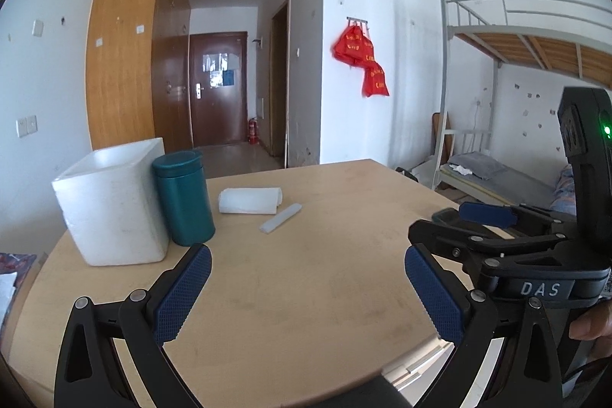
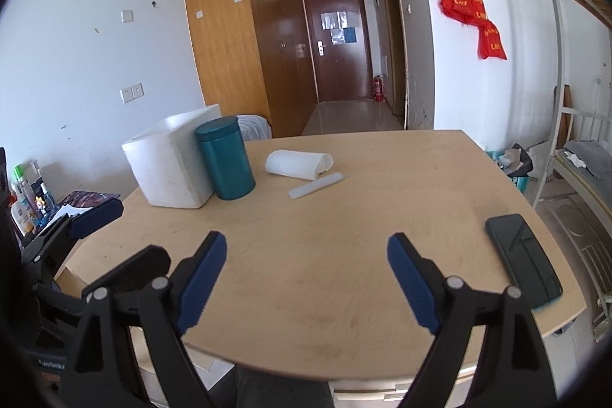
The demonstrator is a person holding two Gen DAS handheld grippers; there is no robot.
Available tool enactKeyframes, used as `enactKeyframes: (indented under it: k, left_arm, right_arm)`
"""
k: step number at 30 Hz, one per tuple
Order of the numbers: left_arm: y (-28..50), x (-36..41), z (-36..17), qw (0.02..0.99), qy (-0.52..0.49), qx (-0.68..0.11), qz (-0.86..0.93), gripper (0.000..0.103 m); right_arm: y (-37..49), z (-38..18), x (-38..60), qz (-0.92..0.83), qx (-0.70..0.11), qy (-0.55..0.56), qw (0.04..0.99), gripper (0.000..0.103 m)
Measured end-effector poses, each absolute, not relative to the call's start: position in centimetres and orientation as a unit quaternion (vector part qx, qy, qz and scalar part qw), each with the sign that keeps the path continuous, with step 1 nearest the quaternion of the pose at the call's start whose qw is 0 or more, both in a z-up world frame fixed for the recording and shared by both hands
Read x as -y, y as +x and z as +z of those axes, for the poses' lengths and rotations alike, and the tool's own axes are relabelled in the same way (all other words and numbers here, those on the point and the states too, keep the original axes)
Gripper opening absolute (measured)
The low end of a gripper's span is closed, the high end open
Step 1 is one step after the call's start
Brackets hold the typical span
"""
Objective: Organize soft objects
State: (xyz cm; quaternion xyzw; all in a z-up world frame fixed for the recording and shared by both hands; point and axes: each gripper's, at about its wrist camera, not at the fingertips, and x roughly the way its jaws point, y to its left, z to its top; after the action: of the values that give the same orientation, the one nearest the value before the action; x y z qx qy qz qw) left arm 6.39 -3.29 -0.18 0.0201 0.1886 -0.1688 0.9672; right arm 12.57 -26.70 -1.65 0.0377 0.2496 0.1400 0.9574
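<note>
A white rolled soft bundle (image 1: 250, 200) (image 2: 299, 163) lies toward the far side of the wooden table (image 1: 306, 293) (image 2: 325, 274). A thin white foam strip (image 1: 280, 218) (image 2: 316, 185) rests just in front of it. My left gripper (image 1: 308, 287) hovers open over the near part of the table, nothing between its blue pads. My right gripper (image 2: 306, 278) is likewise open and empty over the near edge. Both objects lie well ahead of both grippers. In the left wrist view the right gripper (image 1: 470, 220) shows at the right side.
A white foam box (image 1: 111, 201) (image 2: 172, 163) and a teal canister (image 1: 183, 197) (image 2: 225, 157) stand at the table's far left. A black phone (image 2: 524, 264) lies at the right edge. A bunk bed (image 1: 516, 102) stands right; bottles (image 2: 26, 201) crowd the left.
</note>
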Motion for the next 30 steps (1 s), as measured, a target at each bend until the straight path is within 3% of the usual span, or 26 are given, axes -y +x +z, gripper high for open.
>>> enactKeyframes:
  k: [30]
  left_arm:
    - [26.2, 4.9, -4.3, 0.931, 0.000, -0.315, -0.184, 0.101]
  right_arm:
    - [29.9, -1.9, 28.8, 0.168, -0.340, 0.018, 0.925, 0.089]
